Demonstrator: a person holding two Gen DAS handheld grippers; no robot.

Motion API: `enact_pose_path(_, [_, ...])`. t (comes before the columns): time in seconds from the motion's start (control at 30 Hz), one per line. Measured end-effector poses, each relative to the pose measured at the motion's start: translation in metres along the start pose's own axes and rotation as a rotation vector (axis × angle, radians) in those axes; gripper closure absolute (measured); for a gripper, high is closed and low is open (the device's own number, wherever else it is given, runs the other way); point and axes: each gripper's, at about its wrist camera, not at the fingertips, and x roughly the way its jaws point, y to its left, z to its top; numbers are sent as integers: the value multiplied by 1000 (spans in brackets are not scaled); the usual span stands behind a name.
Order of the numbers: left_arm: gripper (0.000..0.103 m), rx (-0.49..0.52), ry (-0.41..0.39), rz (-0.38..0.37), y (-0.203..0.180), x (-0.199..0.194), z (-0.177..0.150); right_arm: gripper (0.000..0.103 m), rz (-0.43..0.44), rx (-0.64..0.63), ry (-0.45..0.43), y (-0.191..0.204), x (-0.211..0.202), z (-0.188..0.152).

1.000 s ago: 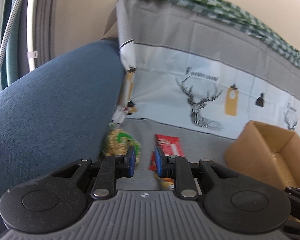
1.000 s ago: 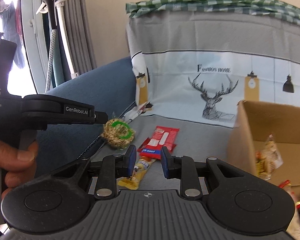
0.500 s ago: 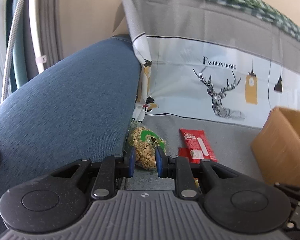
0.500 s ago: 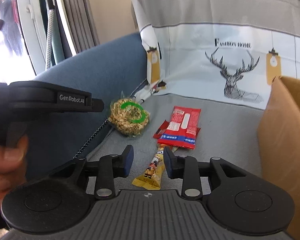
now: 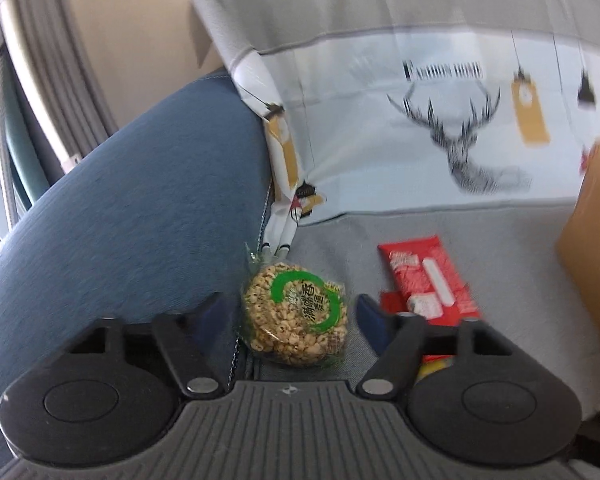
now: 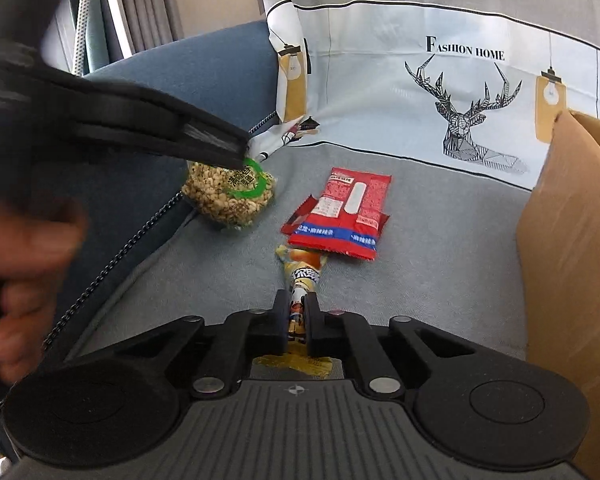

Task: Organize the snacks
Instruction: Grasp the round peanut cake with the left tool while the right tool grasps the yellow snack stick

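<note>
Item status: your right tongs [image 6: 296, 316] have just clamped the yellow snack stick [image 6: 300, 280] lying ahead of them, while your left tongs [image 5: 290, 316], jaws opening wide, now straddle the round puffed-grain cake [image 5: 296, 318], ungripped; cardboard box [image 6: 572, 240] waits rightward.
</note>
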Motion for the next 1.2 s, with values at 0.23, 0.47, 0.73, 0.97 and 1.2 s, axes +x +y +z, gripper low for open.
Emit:
enact_pose_path(0.23, [6, 119, 51, 87, -25, 34, -1, 98, -18, -35, 19, -10, -24, -17])
enact_pose_path(0.47, [14, 241, 73, 143, -40, 56, -14, 98, -31, -28, 57, -12, -38, -26])
enact_pose_path(0.73, [25, 210, 89, 118, -36, 55, -14, 98, -26, -36, 88, -13, -46, -33])
enact_pose_path(0.97, [26, 116, 98, 66, -24, 37, -5, 97, -41, -57, 86, -10, -41, -34])
enact_pose_path(1.2, [26, -115, 157, -76, 1, -4, -2, 98, -51, -65, 78, -8, -44, -37])
